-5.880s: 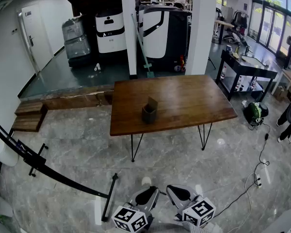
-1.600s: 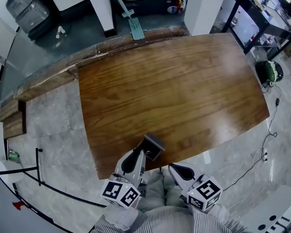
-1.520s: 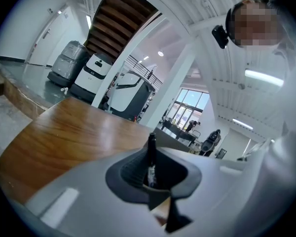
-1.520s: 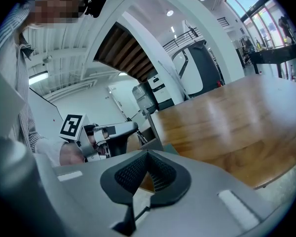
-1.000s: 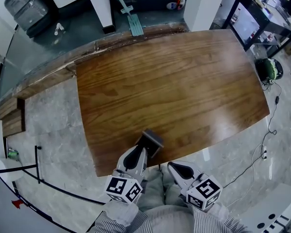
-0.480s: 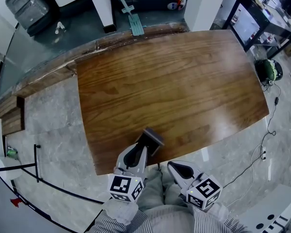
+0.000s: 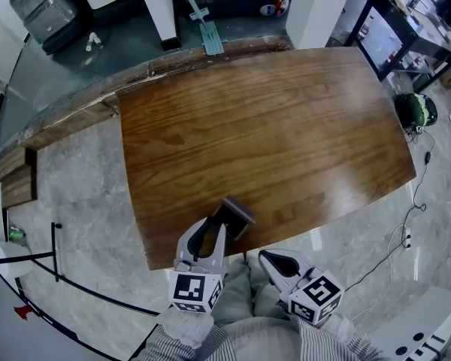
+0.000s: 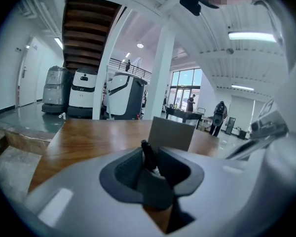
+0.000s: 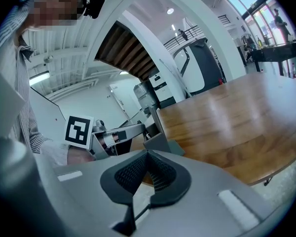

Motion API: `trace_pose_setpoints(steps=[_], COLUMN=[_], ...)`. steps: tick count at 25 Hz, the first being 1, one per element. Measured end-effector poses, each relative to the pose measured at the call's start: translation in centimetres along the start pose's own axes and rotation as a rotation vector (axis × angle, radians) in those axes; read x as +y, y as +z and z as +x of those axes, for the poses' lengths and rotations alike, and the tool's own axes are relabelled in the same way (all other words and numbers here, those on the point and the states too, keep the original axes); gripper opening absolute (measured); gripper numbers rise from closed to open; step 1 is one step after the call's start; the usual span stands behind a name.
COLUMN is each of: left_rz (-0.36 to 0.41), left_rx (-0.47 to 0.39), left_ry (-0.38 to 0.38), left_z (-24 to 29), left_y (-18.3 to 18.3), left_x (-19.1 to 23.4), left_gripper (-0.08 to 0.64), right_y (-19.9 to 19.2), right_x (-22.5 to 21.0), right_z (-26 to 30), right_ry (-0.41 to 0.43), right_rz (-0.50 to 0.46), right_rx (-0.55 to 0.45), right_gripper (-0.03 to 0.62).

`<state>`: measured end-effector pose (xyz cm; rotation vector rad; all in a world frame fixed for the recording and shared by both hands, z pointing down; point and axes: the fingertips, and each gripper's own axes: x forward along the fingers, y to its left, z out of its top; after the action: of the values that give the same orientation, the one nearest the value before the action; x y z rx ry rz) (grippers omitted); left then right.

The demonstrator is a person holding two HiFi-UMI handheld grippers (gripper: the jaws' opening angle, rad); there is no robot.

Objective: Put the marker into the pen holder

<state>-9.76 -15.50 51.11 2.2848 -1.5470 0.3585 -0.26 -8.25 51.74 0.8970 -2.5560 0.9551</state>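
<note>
Two hand-held grippers work at the near edge of a wooden table (image 7: 270, 126), seen from above. Left gripper (image 7: 210, 227) reaches over the table edge w/ its tips just beside a grey pen holder (image 7: 236, 215), which stands close to that edge.

Head view doesn't show what's btwn the left jaws. Left gripper view does: jaws clamped on a dark marker (image 8: 147, 155), its end poking up from btwn the pads, w/ the holder's flat grey wall right behind it. Marker is outside the holder.

Right gripper (image 7: 266, 256) sits lower, off the table above the person's legs, apart from the holder. Right gripper view shows its jaws closed together w/ nothing btwn them. Beyond them it shows the left gripper side-on next to the holder, an angle the head view lacks.

Surroundings:
- grey marble floor (image 7: 83, 224)
- white pillar (image 7: 308, 6)
- teal mop (image 7: 210, 47) at the table's far side
- black side table (image 7: 391, 36) at far right
- green bag (image 7: 416, 110) on the floor near it

Left gripper view also shows cleaning machines (image 8: 84, 95) and people in the bg, too small for detail.
</note>
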Motion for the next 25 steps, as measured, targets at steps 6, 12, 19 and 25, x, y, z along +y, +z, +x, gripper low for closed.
trace_pose_setpoints(steps=[6, 12, 19, 25], left_rz=[-0.006, -0.022, -0.075, -0.097], left_rx=[0.001, -0.001, -0.018, -0.024], left_ry=[0.005, 0.002, -0.004, -0.016], left_z=[-0.1, -0.3, -1.3, -3.7], left_y=[-0.2, -0.1, 0.4, 0.7], left_x=[0.4, 0.7, 0.6, -0.5], left_gripper=[0.091, 0.091, 0.091, 0.07], right_y=[-0.1, -0.1, 1.0, 1.8], right_x=[0.0, 0.5, 0.8, 2.8], right_z=[-0.1, -0.1, -0.3, -0.7], right_ry=[-0.009, -0.009, -0.008, 0.01], right_rz=[-0.004, -0.008, -0.038, -0.083], right_rx=[0.007, 0.004, -0.016, -0.038], right_gripper=[0.0, 0.0, 0.0, 0.0])
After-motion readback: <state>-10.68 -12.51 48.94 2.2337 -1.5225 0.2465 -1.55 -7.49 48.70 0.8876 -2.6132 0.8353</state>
